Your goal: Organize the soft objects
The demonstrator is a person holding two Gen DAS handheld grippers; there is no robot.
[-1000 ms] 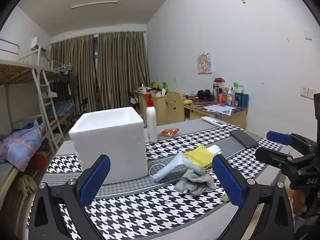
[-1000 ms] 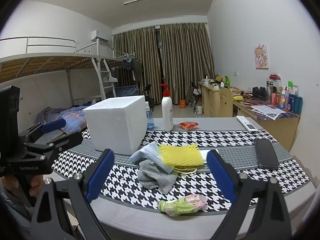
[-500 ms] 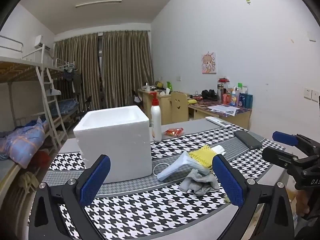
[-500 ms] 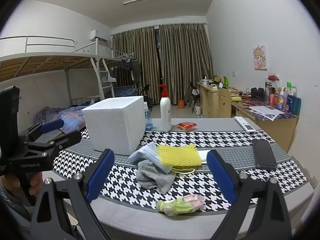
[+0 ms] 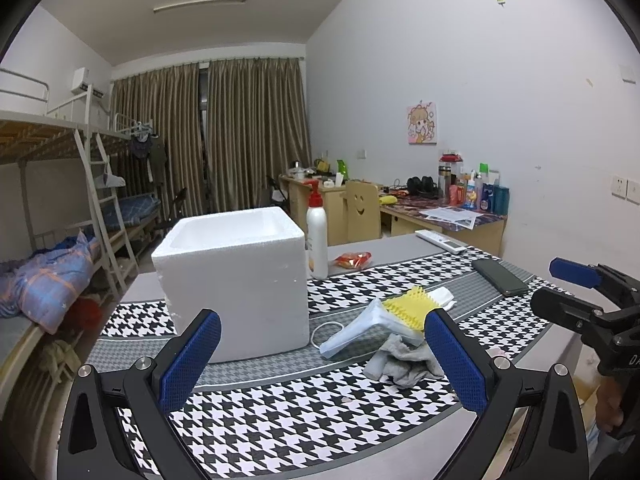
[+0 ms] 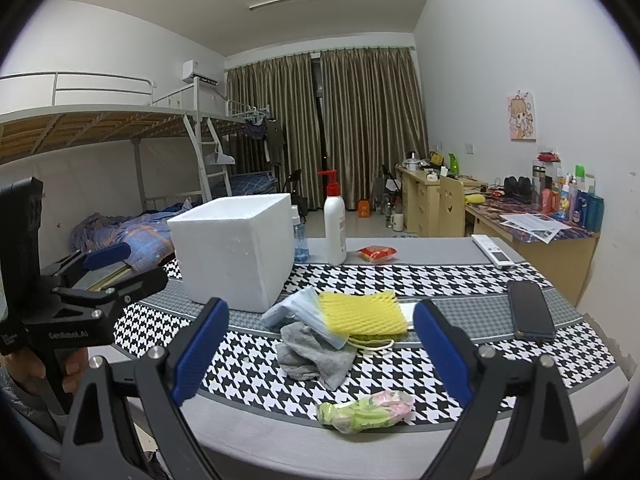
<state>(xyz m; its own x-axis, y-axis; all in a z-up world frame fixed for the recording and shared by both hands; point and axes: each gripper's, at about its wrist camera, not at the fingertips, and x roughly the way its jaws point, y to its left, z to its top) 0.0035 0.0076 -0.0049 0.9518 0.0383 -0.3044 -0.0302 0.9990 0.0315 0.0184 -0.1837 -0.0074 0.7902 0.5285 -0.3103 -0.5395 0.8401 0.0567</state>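
Observation:
A pile of soft things lies mid-table: a yellow foam net [image 6: 362,314], a light blue face mask [image 6: 296,309], a grey cloth [image 6: 314,354] and, near the front edge, a green-pink plastic bag [image 6: 366,410]. The pile also shows in the left wrist view, with the foam net [image 5: 404,306] and grey cloth [image 5: 406,362]. An open white foam box [image 5: 236,280] [image 6: 236,250] stands left of the pile. My left gripper [image 5: 320,364] is open and empty, short of the box. My right gripper [image 6: 320,354] is open and empty, above the table's front edge before the pile.
A white pump bottle [image 6: 335,226], a small blue spray bottle [image 6: 299,236] and a red snack packet [image 6: 376,254] stand behind the box. A black phone [image 6: 530,314] and a white remote [image 6: 492,250] lie at the right. A bunk bed [image 6: 100,128] stands left, desks [image 6: 532,232] right.
Both grippers have drifted slightly; the left wrist view has swung a little so the box and pile sit further right. Both stay open and empty. Nothing on the table has moved.

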